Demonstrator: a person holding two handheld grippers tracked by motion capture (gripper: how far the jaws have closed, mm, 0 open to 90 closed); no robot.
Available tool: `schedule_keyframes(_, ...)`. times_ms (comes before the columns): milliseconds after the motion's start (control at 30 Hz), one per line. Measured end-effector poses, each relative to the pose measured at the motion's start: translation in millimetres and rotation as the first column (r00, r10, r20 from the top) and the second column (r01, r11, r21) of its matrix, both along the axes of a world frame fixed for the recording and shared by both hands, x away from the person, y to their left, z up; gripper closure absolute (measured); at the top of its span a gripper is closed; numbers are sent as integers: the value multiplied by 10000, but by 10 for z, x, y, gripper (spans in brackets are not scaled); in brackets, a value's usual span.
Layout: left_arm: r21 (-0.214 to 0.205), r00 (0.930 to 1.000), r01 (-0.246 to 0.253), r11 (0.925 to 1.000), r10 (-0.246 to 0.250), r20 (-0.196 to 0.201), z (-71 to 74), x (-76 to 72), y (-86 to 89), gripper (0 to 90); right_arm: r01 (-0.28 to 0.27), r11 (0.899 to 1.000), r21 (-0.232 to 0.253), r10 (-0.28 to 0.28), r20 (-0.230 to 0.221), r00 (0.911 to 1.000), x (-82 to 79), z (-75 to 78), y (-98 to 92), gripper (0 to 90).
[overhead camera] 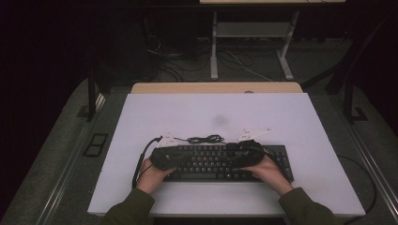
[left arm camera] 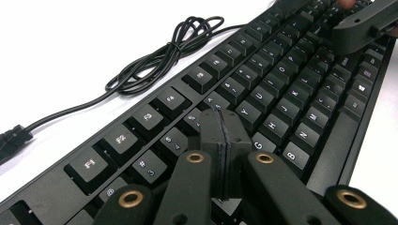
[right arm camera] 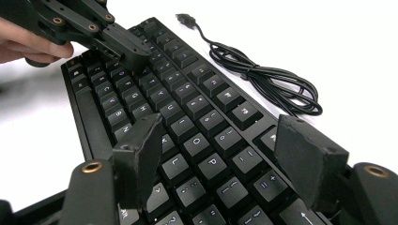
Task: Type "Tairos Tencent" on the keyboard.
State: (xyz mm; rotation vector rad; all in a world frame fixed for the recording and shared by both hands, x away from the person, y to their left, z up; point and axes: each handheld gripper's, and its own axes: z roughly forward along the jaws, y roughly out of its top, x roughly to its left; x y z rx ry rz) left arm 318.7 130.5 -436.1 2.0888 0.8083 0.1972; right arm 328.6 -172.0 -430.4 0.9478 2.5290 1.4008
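A black keyboard (overhead camera: 220, 168) lies near the front of the white table top (overhead camera: 211, 112). Both of my grippers hover low over its keys. My left gripper (left arm camera: 220, 119) is shut with nothing between its jaws, its tip just above the upper letter and number rows (left arm camera: 244, 112). In the right gripper view the left gripper (right arm camera: 131, 49) reaches in from the top left. My right gripper (right arm camera: 220, 150) is open over the O, P and L keys (right arm camera: 197, 140), its pads apart and gripping nothing. The keyboard's black cable (right arm camera: 267, 79) lies coiled behind the keyboard, plug (right arm camera: 185, 18) loose.
A gripper's black cable (overhead camera: 140, 161) loops off the left side of the keyboard. Behind the white top is a wooden desk edge (overhead camera: 216, 87). Farther back, cables (overhead camera: 187, 65) trail on the floor near the white legs (overhead camera: 214, 47) of another table.
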Motion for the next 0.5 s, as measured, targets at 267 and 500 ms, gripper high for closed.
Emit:
schedule_keyframes(267,69,10000,34,10000,-33,-34,-14,11,-7,893,9,10000,21,-9,5,10000,0,3,-3,323)
schedule_keyframes(500,69,10000,38,10000,-38,-26,-17,11,-11,893,10,10000,4,-10,15,10000,0,2,-2,323)
